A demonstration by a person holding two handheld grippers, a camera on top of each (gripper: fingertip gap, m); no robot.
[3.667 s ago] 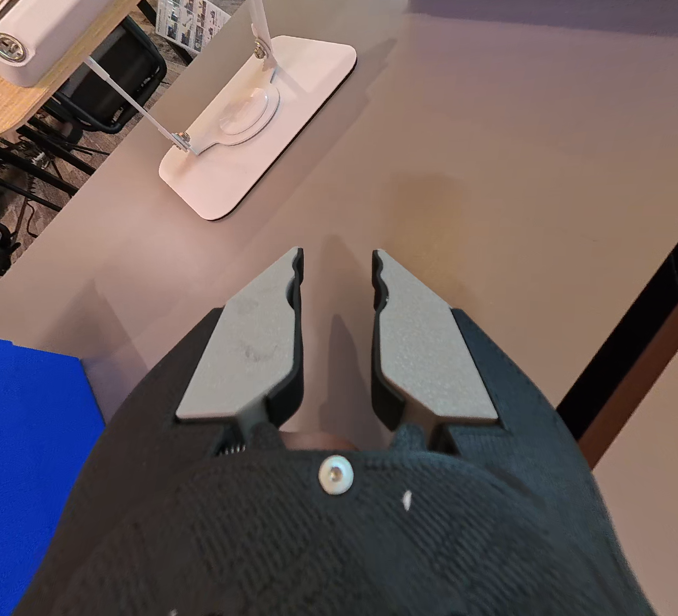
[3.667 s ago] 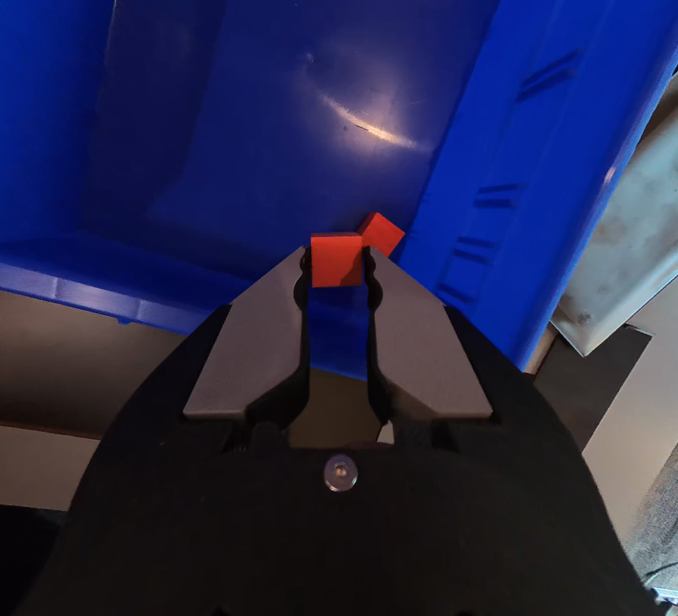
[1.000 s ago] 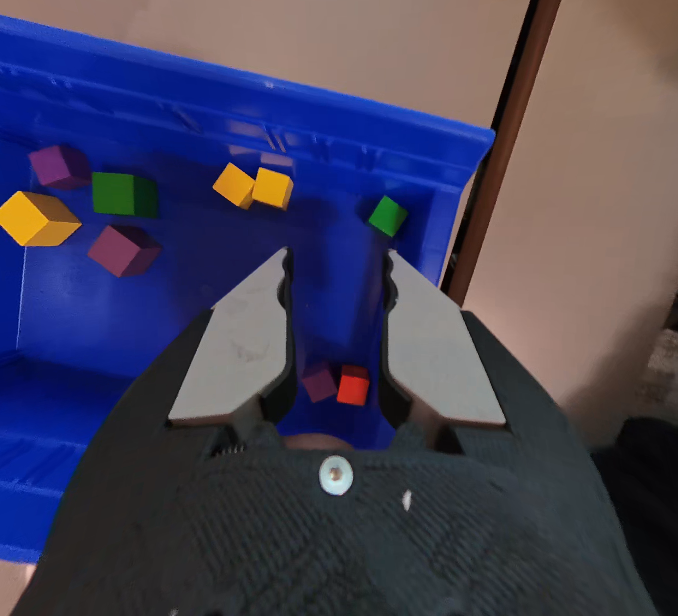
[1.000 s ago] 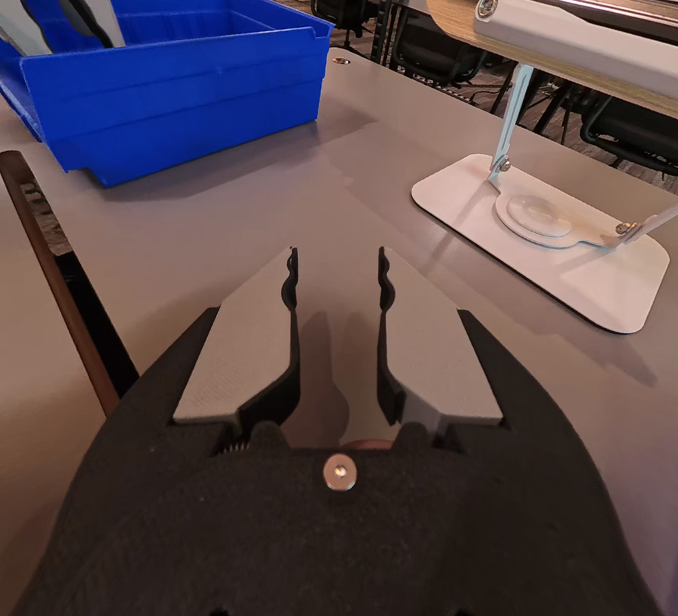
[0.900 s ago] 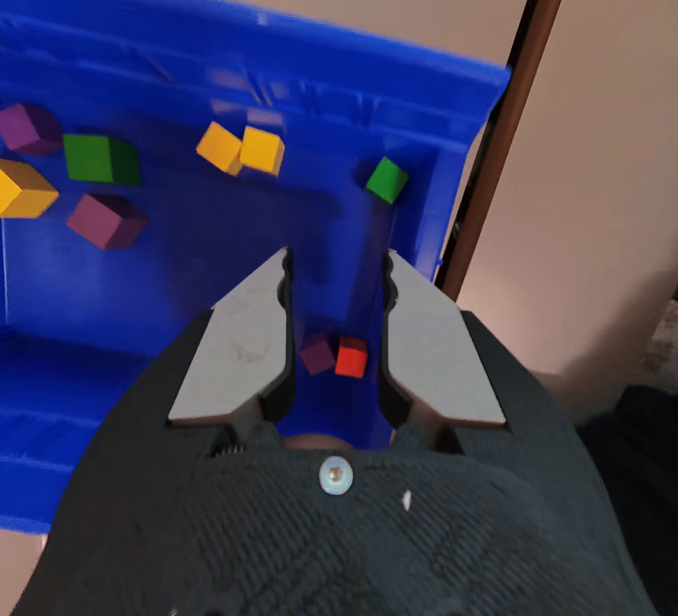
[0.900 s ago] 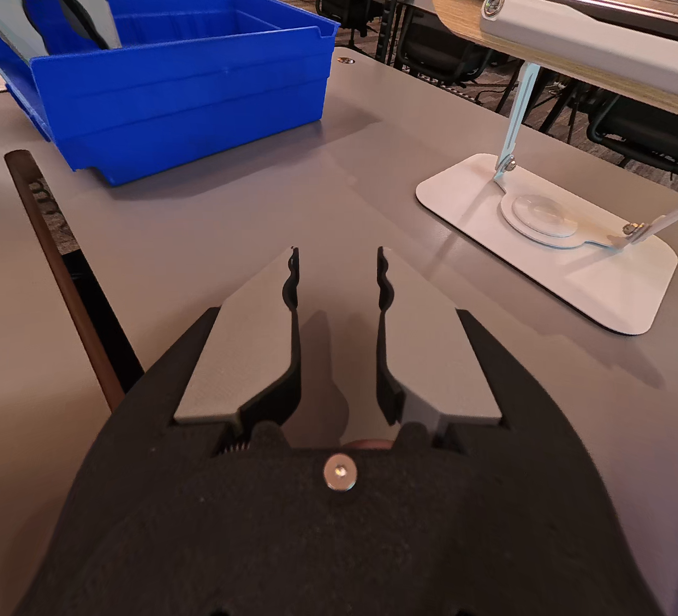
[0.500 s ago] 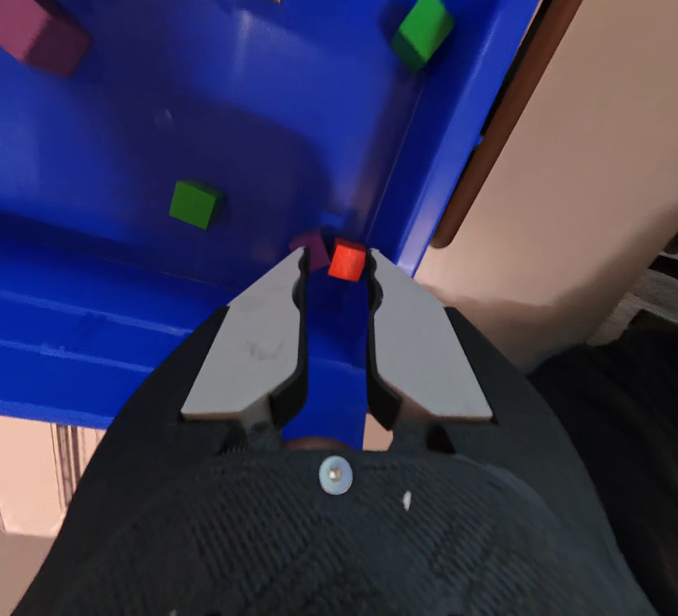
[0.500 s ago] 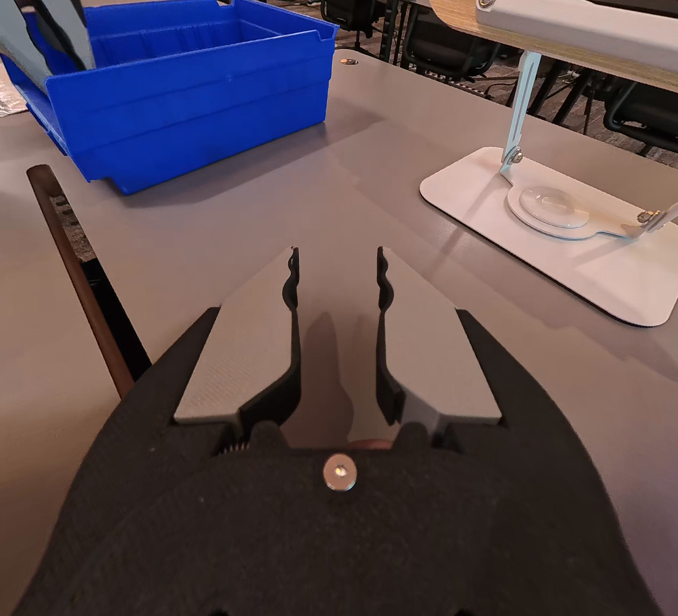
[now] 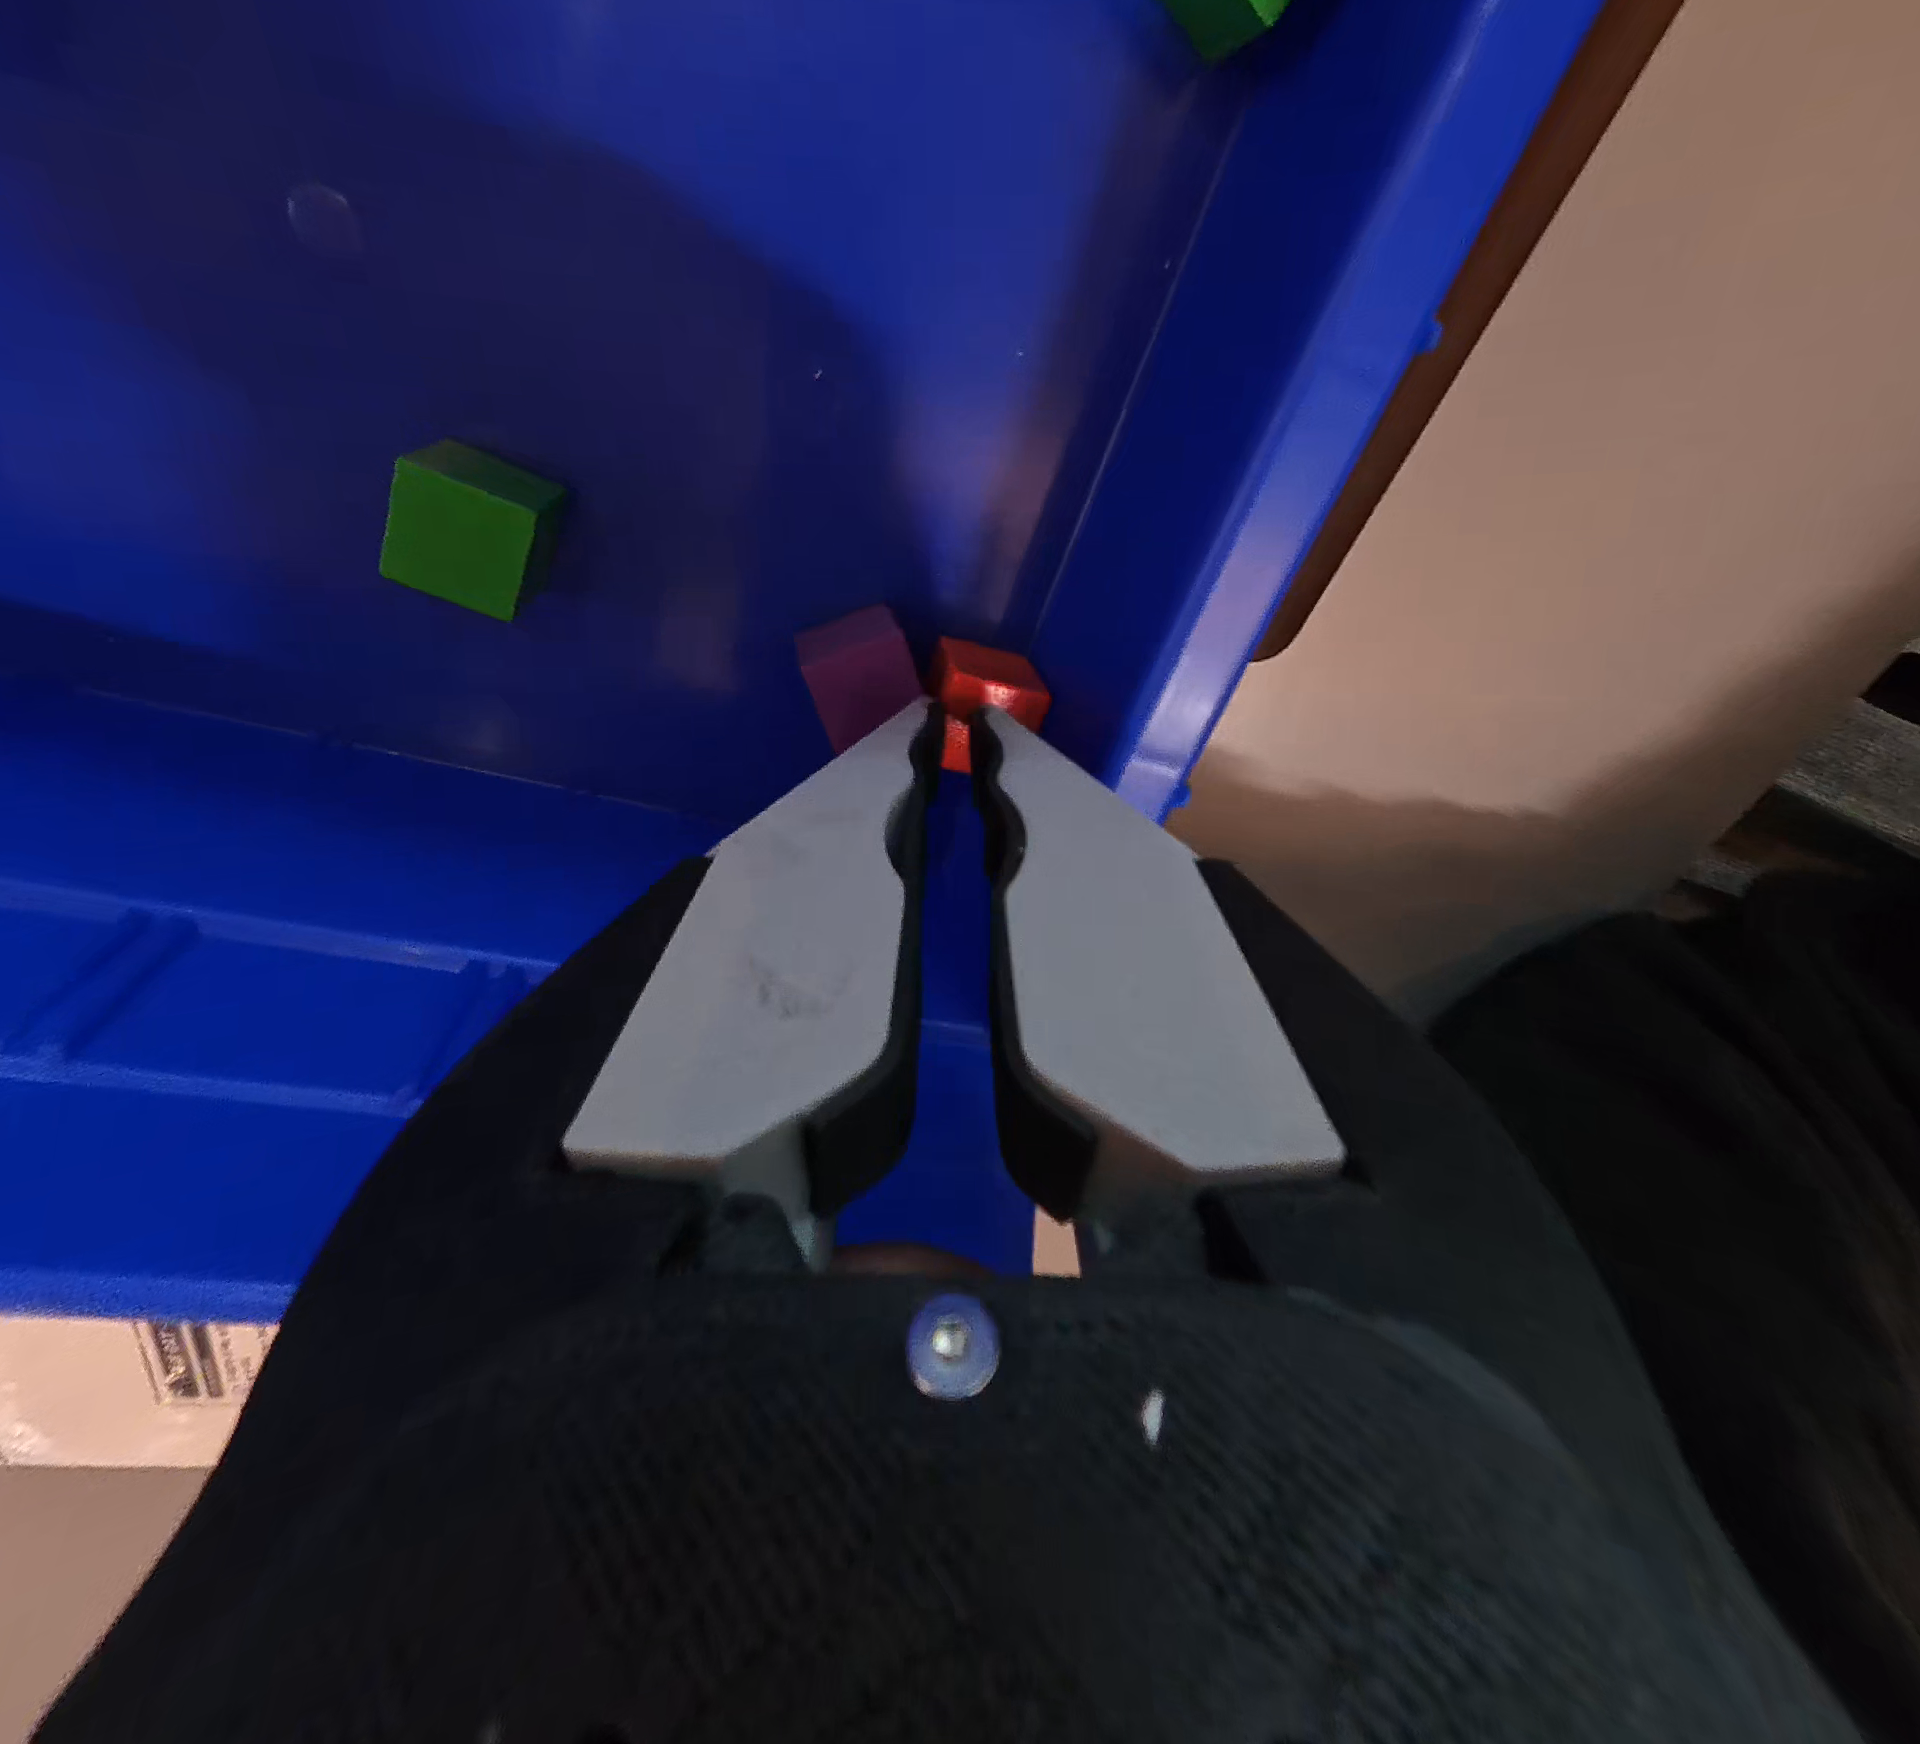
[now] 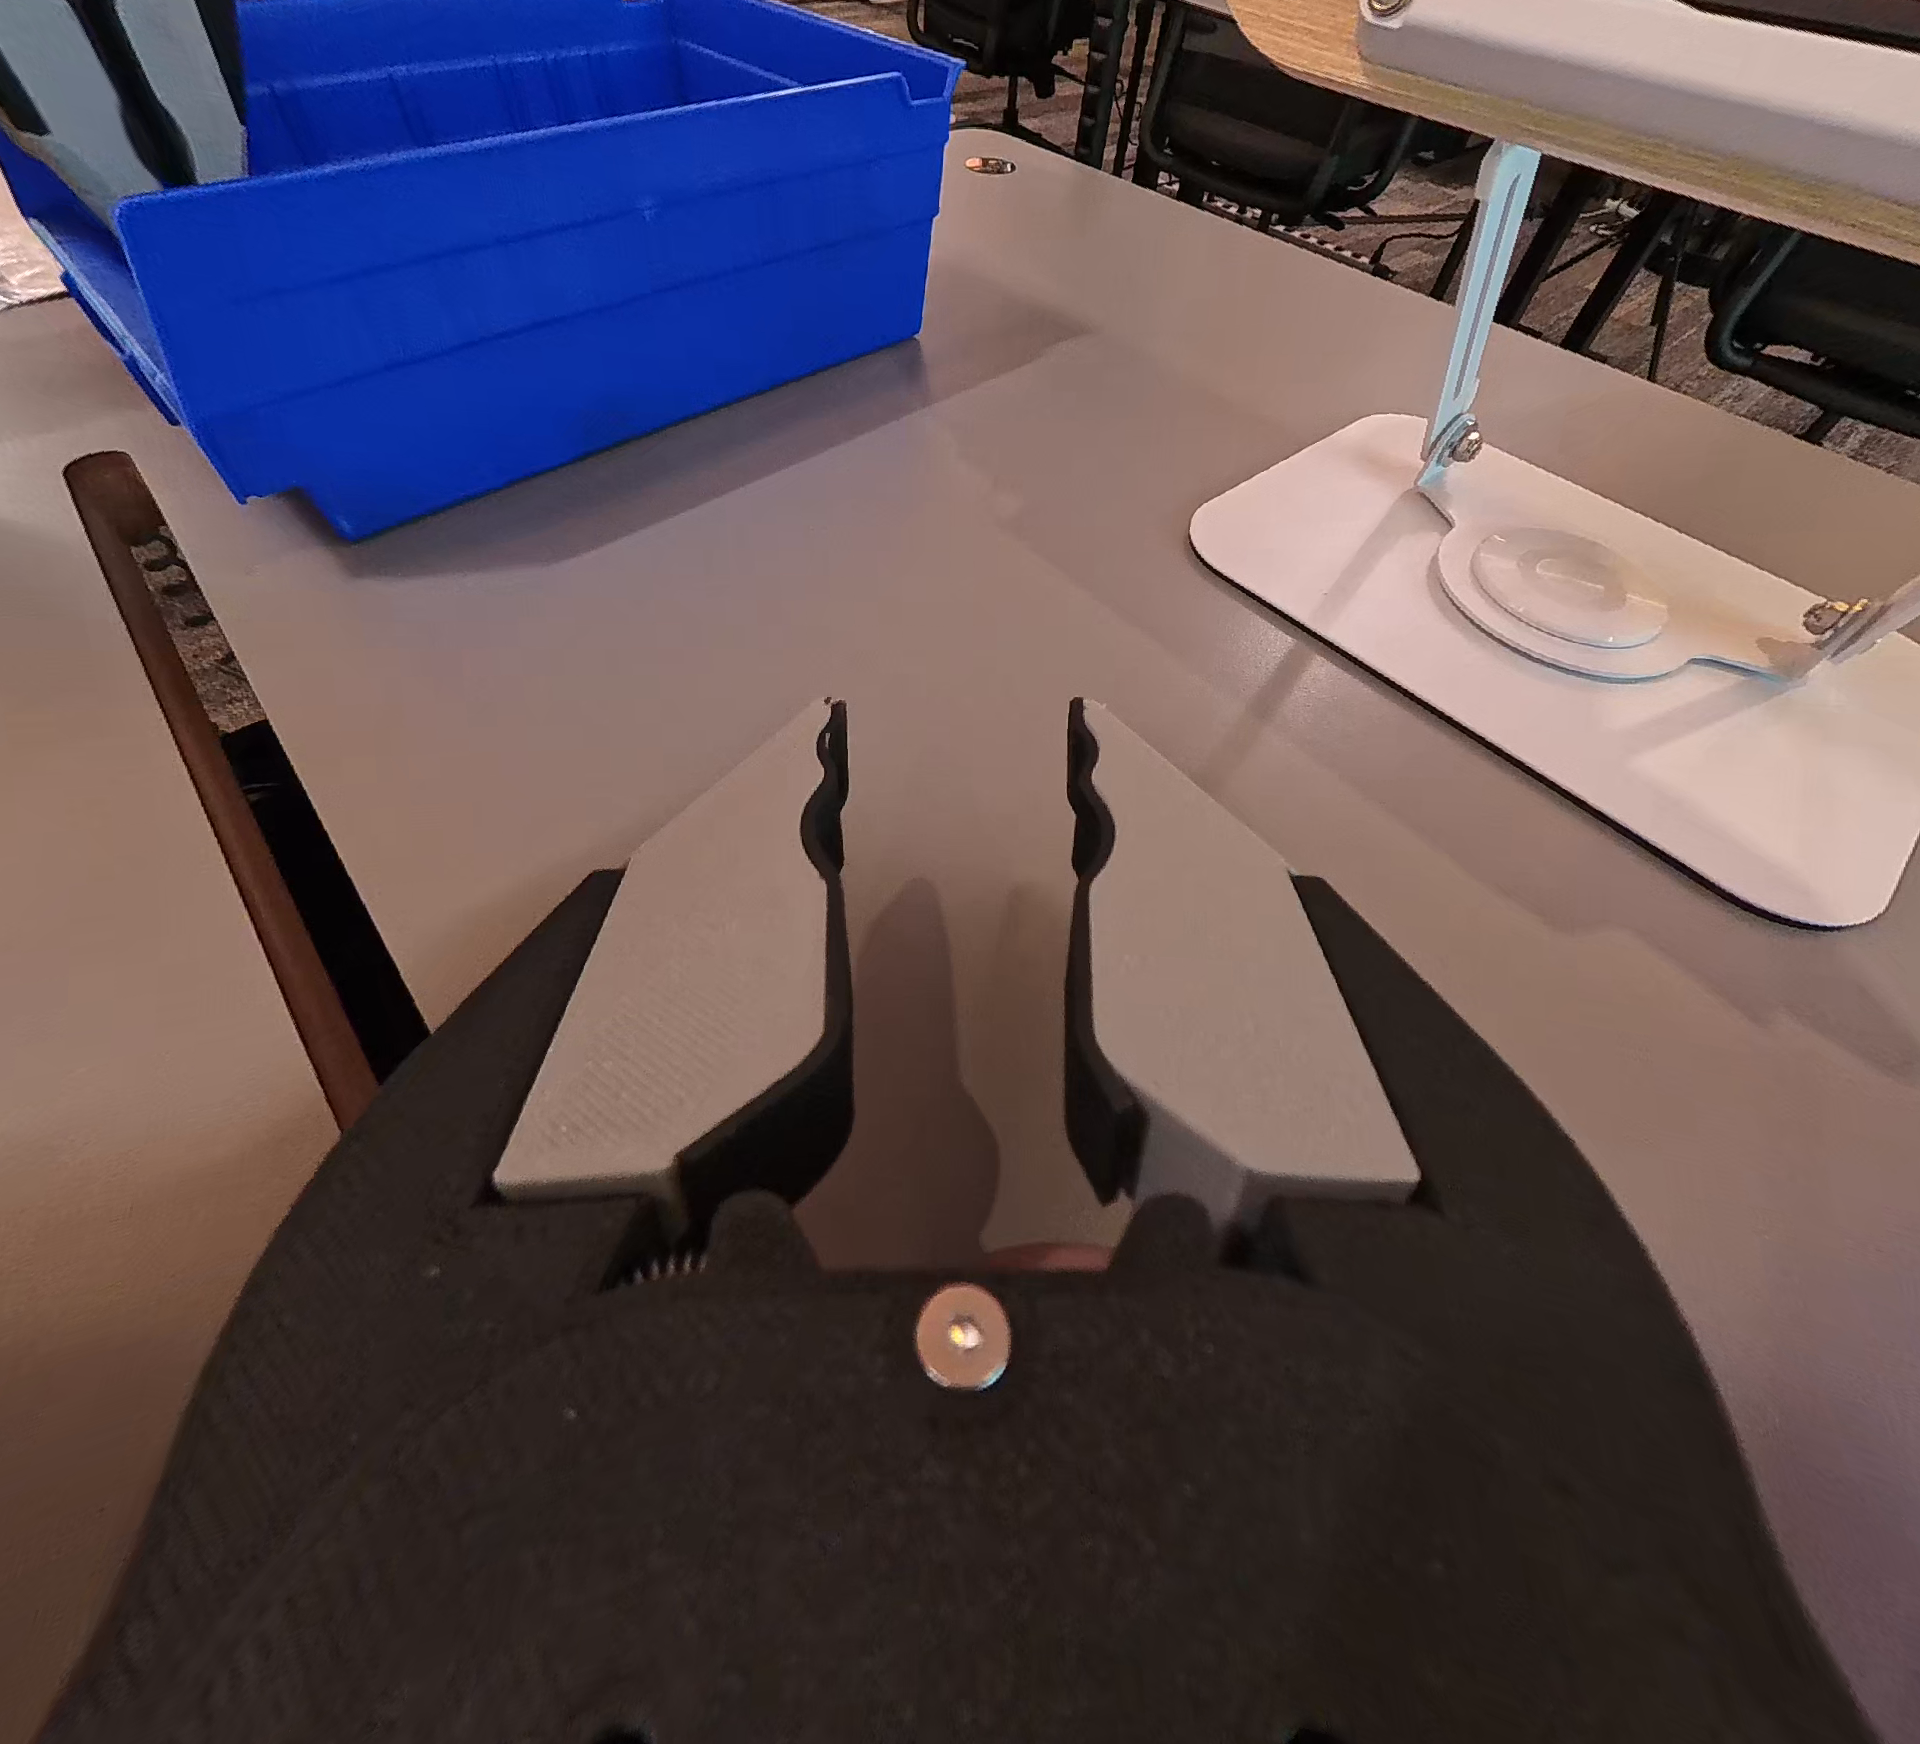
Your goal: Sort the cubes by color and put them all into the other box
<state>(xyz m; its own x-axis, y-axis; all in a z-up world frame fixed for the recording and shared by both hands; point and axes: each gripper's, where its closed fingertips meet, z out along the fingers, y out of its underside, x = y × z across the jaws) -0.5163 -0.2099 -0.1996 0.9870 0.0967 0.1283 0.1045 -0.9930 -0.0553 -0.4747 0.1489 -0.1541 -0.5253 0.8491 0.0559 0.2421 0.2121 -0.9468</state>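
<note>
Two fingertips of your left gripper [image 9: 956, 723] pinch the red cube [image 9: 987, 678] in the blue box [image 9: 1340, 364] corner. Your right gripper [image 10: 951, 707] hovers agape, empty, over the table [image 10: 727, 614].

- The blue box [image 9: 1278, 406] looked like glossy moulded plastic.
- The red cube [image 9: 987, 678] had a slight sheen.
- The table [image 10: 935, 551] was smooth and matt grey.
- The lamp base [image 10: 1558, 676] looked smooth, white.
</note>
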